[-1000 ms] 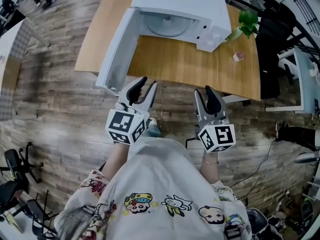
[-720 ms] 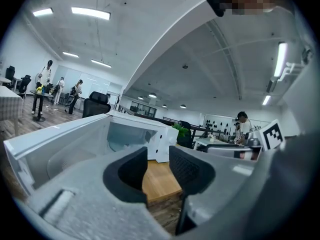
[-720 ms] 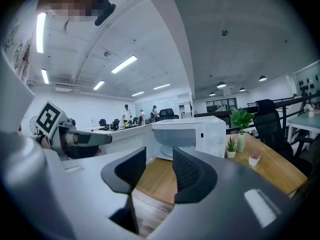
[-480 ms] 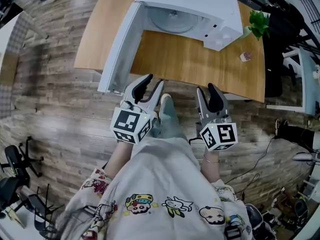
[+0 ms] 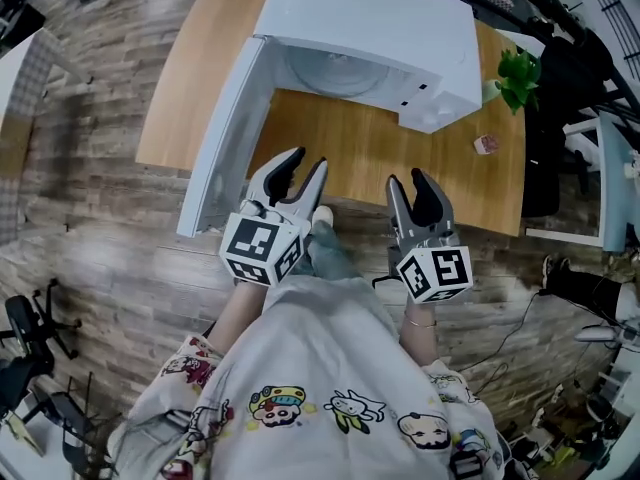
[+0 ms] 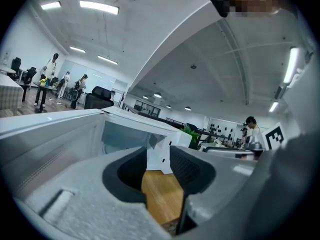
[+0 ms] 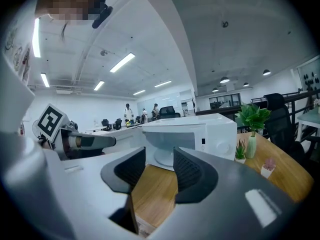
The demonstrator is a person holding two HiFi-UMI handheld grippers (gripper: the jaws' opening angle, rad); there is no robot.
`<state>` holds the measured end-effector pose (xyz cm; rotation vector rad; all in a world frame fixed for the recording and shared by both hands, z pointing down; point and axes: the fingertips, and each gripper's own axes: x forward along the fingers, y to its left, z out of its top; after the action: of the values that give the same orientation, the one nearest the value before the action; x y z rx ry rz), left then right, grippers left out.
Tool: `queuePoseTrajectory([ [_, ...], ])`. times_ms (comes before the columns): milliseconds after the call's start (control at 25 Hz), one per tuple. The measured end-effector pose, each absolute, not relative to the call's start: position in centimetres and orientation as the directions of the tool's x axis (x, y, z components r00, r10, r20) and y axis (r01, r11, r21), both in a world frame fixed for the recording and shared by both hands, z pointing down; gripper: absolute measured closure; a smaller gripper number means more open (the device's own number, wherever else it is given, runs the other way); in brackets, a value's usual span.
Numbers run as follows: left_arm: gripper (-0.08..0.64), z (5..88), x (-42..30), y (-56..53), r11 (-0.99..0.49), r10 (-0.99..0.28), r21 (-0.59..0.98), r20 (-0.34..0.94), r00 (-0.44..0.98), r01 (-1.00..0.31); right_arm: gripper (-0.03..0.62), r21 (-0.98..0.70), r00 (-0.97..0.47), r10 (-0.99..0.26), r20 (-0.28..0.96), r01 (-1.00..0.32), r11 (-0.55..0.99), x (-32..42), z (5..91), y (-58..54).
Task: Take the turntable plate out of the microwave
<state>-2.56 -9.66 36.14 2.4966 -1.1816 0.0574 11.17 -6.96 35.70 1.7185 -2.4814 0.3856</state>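
The white microwave (image 5: 375, 28) stands on the wooden table (image 5: 380, 148) with its door (image 5: 225, 138) swung open to the left. Inside lies the glass turntable plate (image 5: 335, 73), also visible as the plate (image 7: 161, 158) in the right gripper view. My left gripper (image 5: 305, 161) hovers at the table's near edge beside the door, well short of the plate. My right gripper (image 5: 406, 180) is level with it to the right. On both grippers the jaws have just been opening, and they stand open with nothing between them, as the left gripper (image 6: 159, 159) and right gripper (image 7: 159, 166) show.
A green plant (image 5: 518, 68) and a small pink pot (image 5: 485, 144) sit on the table right of the microwave. A black chair (image 5: 545, 98) stands past the table's right end. Office chairs and cables lie on the wood floor around me.
Both grippers have moved forward to the table's near edge, closer to the open microwave. Their jaws look slightly wider apart.
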Motion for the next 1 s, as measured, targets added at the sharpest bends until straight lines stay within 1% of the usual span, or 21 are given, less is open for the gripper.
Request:
queuePoseTrajectory([
  [360,0.423,34.3,0.9,-17.0,-0.534,-0.787,0.298,0.167,0.594,-0.791,0.422,-0.154,-0.416,-0.890,0.185,-0.907,0.392,15.0,34.3,-14.6],
  [760,0.423,33.7,0.4,-20.7,-0.472,-0.831,0.328,0.146,0.537,-0.819,0.423,-0.199,-0.485,-0.862,0.144,-0.868,0.455,15.4,33.5,-18.6],
  [1000,0.423,33.5,0.3,-21.6,-0.468,-0.830,0.335,0.150,0.537,-0.818,0.423,-0.221,-0.492,-0.860,0.135,-0.861,0.458,15.6,33.2,-19.7],
])
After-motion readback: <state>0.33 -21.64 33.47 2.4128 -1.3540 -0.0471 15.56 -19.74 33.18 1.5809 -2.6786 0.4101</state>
